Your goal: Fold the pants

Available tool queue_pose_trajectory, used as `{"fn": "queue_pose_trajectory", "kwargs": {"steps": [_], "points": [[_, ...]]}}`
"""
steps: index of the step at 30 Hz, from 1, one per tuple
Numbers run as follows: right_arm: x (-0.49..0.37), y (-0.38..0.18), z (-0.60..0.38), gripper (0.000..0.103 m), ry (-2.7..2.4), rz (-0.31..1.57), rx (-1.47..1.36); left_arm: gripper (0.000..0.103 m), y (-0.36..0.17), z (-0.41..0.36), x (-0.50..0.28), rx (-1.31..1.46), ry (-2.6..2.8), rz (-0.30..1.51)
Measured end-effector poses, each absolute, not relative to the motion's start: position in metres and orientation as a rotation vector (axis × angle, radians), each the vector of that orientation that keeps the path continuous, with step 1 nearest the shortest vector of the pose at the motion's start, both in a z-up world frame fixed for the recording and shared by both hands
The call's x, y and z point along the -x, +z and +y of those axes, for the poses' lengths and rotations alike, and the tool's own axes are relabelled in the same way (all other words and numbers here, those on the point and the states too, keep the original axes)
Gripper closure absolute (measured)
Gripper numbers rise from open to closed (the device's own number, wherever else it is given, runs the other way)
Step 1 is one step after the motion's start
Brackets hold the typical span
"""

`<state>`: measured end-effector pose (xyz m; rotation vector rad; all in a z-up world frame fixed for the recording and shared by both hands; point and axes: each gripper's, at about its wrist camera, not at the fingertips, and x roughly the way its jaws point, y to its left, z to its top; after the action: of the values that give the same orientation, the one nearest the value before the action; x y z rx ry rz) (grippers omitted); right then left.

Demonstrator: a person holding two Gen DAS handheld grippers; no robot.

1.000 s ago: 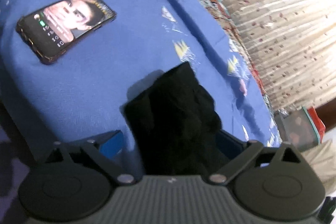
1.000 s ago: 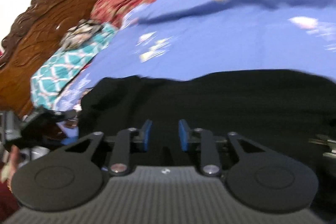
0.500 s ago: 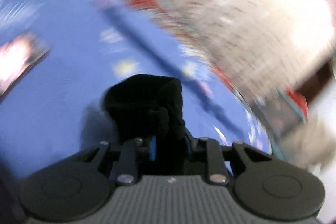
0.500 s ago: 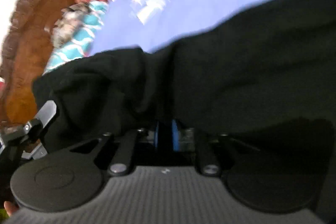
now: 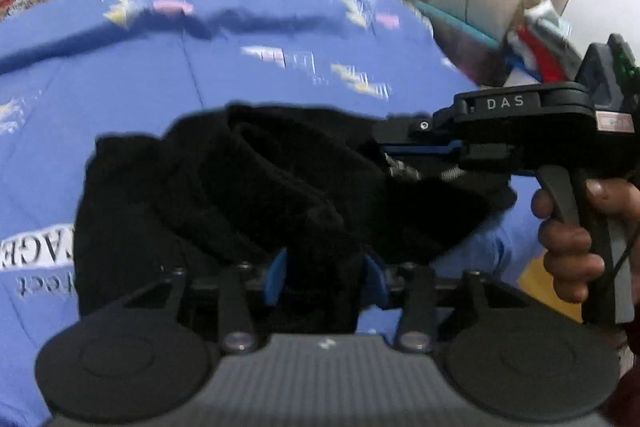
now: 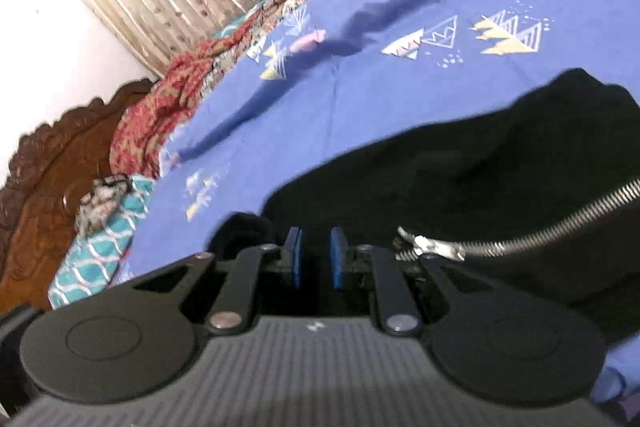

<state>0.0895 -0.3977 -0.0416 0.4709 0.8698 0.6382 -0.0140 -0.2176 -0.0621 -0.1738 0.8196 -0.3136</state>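
Black pants [image 5: 256,187] bunching crosswise on blue bedsheet [image 5: 120,75], long axis unclear; left gripper [image 5: 326,277] jaws opening around cloth; right gripper [image 6: 314,259] clenching pants.

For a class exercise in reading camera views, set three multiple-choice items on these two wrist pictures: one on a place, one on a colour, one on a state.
1. Where do the pants lie?
A. on the blue printed bedsheet
B. on a wooden floor
C. in a basket

2. What colour are the pants?
A. white
B. black
C. red

3. What is between the fingers of the left hand-held gripper?
A. a phone
B. nothing
C. black cloth of the pants

Key: 1 A, blue sheet shows around the cloth in both views; 2 B, the cloth is black throughout, with a metal zipper; 3 C, black cloth fills the gap between its blue pads, whose jaws are opening.
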Motion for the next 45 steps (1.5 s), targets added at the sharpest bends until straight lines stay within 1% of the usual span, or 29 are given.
{"fn": "queue_pose_trajectory", "kwargs": {"steps": [3, 4, 5, 6, 7, 8, 10, 12, 13, 14, 15, 16, 17, 18, 19, 21, 22, 24, 25, 26, 27, 29, 34, 37, 40, 42, 43, 44, 45], "points": [[-0.087, -0.041, -0.389, 0.082, 0.719, 0.867, -0.45, 0.048, -0.042, -0.214, 0.03, 0.208, -0.322, 0.768], [-0.088, -0.041, -0.383, 0.075, 0.752, 0.861, -0.446, 0.042, -0.033, -0.21, 0.036, 0.226, -0.329, 0.739], [-0.088, -0.039, -0.377, 0.058, 0.79, 0.856, -0.443, 0.039, -0.024, -0.205, 0.04, 0.244, -0.337, 0.712], [-0.087, -0.037, -0.376, 0.047, 0.823, 0.855, -0.435, 0.034, -0.016, -0.196, 0.045, 0.263, -0.342, 0.687], [-0.089, -0.039, -0.369, 0.029, 0.842, 0.86, -0.417, 0.031, -0.008, -0.189, 0.046, 0.279, -0.336, 0.666], [-0.095, -0.041, -0.361, 0.021, 0.847, 0.864, -0.381, 0.031, -0.003, -0.182, 0.048, 0.296, -0.325, 0.647], [-0.104, -0.044, -0.339, 0.016, 0.821, 0.869, -0.285, 0.031, 0.001, -0.168, 0.053, 0.351, -0.292, 0.633], [-0.112, -0.049, -0.318, 0.016, 0.809, 0.881, -0.195, 0.031, -0.006, -0.154, 0.05, 0.402, -0.242, 0.651], [-0.121, -0.055, -0.306, 0.016, 0.817, 0.894, -0.164, 0.033, -0.011, -0.152, 0.048, 0.412, -0.22, 0.665], [-0.129, -0.062, -0.294, 0.023, 0.819, 0.921, -0.133, 0.034, -0.015, -0.15, 0.046, 0.414, -0.207, 0.676], [-0.135, -0.068, -0.286, 0.04, 0.809, 0.942, -0.106, 0.035, -0.02, -0.15, 0.044, 0.413, -0.2, 0.686], [-0.144, -0.073, -0.28, 0.079, 0.804, 0.952, -0.09, 0.041, -0.025, -0.151, 0.04, 0.415, -0.188, 0.702], [-0.156, -0.074, -0.278, 0.084, 0.809, 0.959, -0.119, 0.043, -0.027, -0.152, 0.038, 0.425, -0.179, 0.716], [-0.161, -0.07, -0.284, 0.086, 0.811, 0.947, -0.168, 0.046, -0.029, -0.151, 0.036, 0.444, -0.177, 0.725], [-0.165, -0.063, -0.288, 0.086, 0.807, 0.908, -0.206, 0.046, -0.03, -0.15, 0.034, 0.458, -0.177, 0.718], [-0.165, -0.045, -0.302, 0.087, 0.799, 0.766, -0.252, 0.046, -0.03, -0.148, 0.031, 0.461, -0.177, 0.698], [-0.168, -0.042, -0.309, 0.086, 0.789, 0.73, -0.278, 0.046, -0.031, -0.149, 0.027, 0.455, -0.172, 0.702], [-0.183, -0.056, -0.31, 0.084, 0.732, 0.776, -0.283, 0.046, -0.04, -0.151, 0.013, 0.44, -0.163, 0.736], [-0.19, -0.07, -0.306, 0.076, 0.713, 0.84, -0.255, 0.046, -0.048, -0.155, 0.004, 0.417, -0.15, 0.778], [-0.198, -0.088, -0.301, 0.071, 0.693, 0.921, -0.217, 0.048, -0.056, -0.158, -0.003, 0.385, -0.129, 0.822], [-0.2, -0.097, -0.303, 0.072, 0.678, 0.945, -0.212, 0.051, -0.065, -0.162, -0.011, 0.347, -0.102, 0.873], [-0.198, -0.088, -0.319, 0.066, 0.685, 0.921, -0.318, 0.051, -0.069, -0.162, -0.012, 0.342, -0.09, 0.891], [-0.176, -0.041, -0.344, 0.066, 0.779, 0.769, -0.33, 0.051, -0.044, -0.147, 0.001, 0.5, -0.136, 0.777], [-0.161, -0.046, -0.342, 0.066, 0.854, 0.803, -0.334, 0.051, -0.037, -0.157, -0.005, 0.47, -0.146, 0.746], [-0.157, -0.071, -0.335, 0.066, 0.848, 0.871, -0.329, 0.051, -0.048, -0.17, -0.016, 0.455, -0.148, 0.797], [-0.164, -0.094, -0.338, 0.075, 0.811, 0.927, -0.352, 0.051, -0.06, -0.181, -0.023, 0.417, -0.128, 0.851], [-0.166, -0.102, -0.338, 0.091, 0.793, 0.926, -0.351, 0.051, -0.066, -0.185, -0.025, 0.391, -0.108, 0.877], [-0.169, -0.107, -0.34, 0.098, 0.774, 0.924, -0.359, 0.052, -0.072, -0.19, -0.028, 0.357, -0.081, 0.906], [-0.174, -0.109, -0.343, 0.098, 0.777, 0.938, -0.395, 0.052, -0.076, -0.194, -0.029, 0.331, -0.062, 0.922]]}}
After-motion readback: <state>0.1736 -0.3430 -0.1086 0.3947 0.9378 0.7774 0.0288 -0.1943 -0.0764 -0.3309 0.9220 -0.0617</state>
